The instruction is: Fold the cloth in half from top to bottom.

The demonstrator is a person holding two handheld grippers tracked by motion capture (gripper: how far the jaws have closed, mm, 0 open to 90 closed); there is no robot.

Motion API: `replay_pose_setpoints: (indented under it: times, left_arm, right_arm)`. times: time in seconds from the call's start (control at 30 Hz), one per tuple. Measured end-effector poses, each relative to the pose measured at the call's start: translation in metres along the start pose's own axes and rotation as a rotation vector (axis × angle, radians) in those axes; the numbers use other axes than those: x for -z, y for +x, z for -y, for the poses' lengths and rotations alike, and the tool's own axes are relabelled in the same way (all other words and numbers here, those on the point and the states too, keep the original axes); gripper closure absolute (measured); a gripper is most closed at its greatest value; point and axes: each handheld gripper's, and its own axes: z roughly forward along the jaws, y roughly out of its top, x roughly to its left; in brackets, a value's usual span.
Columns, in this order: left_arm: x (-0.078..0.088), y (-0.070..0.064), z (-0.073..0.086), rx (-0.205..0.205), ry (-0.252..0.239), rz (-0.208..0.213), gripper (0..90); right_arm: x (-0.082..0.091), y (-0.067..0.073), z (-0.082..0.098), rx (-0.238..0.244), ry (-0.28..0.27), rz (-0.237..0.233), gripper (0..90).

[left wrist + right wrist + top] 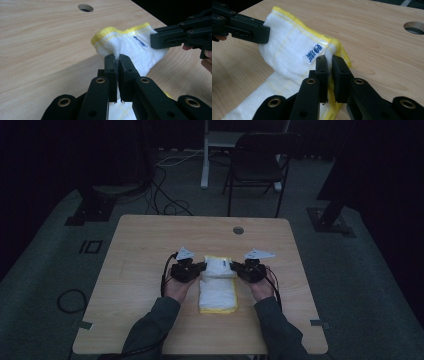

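Observation:
A white towel with a yellow border (218,287) lies on the wooden table (145,245), its far end lifted and folded back toward the person. My left gripper (202,267) is shut on the left corner of that raised end (120,45). My right gripper (235,266) is shut on the right corner, beside a small blue-printed label (313,53). In the left gripper view the pinching point (117,60) holds white cloth, and the other gripper's black jaws come in from the right. In the right gripper view the pinching point (330,61) holds the yellow hem (342,53).
A round cable hole (238,230) sits near the table's far edge. Beyond the table stand a black folding chair (257,162) and a white desk leg (205,155), with cables on the grey floor (165,195). The person's sleeves come in from the near edge.

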Motion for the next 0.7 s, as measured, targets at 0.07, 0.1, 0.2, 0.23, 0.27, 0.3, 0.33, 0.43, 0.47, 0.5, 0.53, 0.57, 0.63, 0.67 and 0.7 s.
replay_pose_setpoints:
  times: [0.07,0.1,0.2,0.23,0.27,0.3,0.33,0.43,0.47,0.5,0.53,0.57,0.63,0.67,0.7]
  left_arm:
    - [0.001,0.000,0.003,0.005,-0.001,0.005,86.8]
    - [0.001,-0.001,0.004,0.009,-0.002,0.007,86.8]
    - [0.002,-0.003,0.007,0.012,-0.002,0.010,86.7]
    - [0.003,-0.003,0.008,0.010,-0.002,0.013,86.7]
    - [0.003,-0.004,0.009,0.010,-0.003,0.015,86.7]
    - [0.004,-0.004,0.010,0.012,-0.003,0.016,86.7]
    - [0.004,-0.005,0.011,0.015,-0.002,0.020,86.6]
    - [0.005,-0.007,0.015,0.018,-0.002,0.025,86.6]
    - [0.005,-0.007,0.015,0.018,-0.002,0.025,86.7]
    - [0.006,-0.009,0.017,0.016,-0.001,0.026,86.6]
    - [0.006,-0.009,0.017,0.016,-0.001,0.026,86.6]
    - [0.006,-0.010,0.018,0.016,0.000,0.028,86.6]
    - [0.007,-0.011,0.021,0.013,0.003,0.031,86.5]
    - [0.007,-0.011,0.021,0.013,0.003,0.031,86.5]
    - [0.008,-0.011,0.024,0.019,0.001,0.033,86.5]
  right_arm:
    - [0.002,0.002,0.002,0.005,0.003,-0.003,84.6]
    - [0.003,0.003,0.003,0.007,0.004,-0.004,84.6]
    - [0.005,0.006,0.008,0.012,0.005,-0.008,84.6]
    - [0.005,0.007,0.009,0.011,0.006,-0.009,84.5]
    - [0.006,0.007,0.010,0.010,0.006,-0.010,84.5]
    - [0.006,0.007,0.010,0.010,0.006,-0.010,84.5]
    - [0.007,0.008,0.013,0.007,0.005,-0.014,84.5]
    - [0.008,0.009,0.016,0.003,0.004,-0.019,84.4]
    - [0.008,0.009,0.017,0.004,0.005,-0.020,84.4]
    - [0.009,0.010,0.018,0.004,0.004,-0.021,84.4]
    - [0.009,0.010,0.018,0.004,0.004,-0.021,84.4]
    - [0.010,0.010,0.019,0.002,0.005,-0.021,84.3]
    - [0.011,0.011,0.022,-0.002,0.003,-0.025,84.2]
    - [0.011,0.011,0.022,-0.002,0.003,-0.025,84.2]
    - [0.012,0.012,0.024,-0.003,0.005,-0.028,84.1]
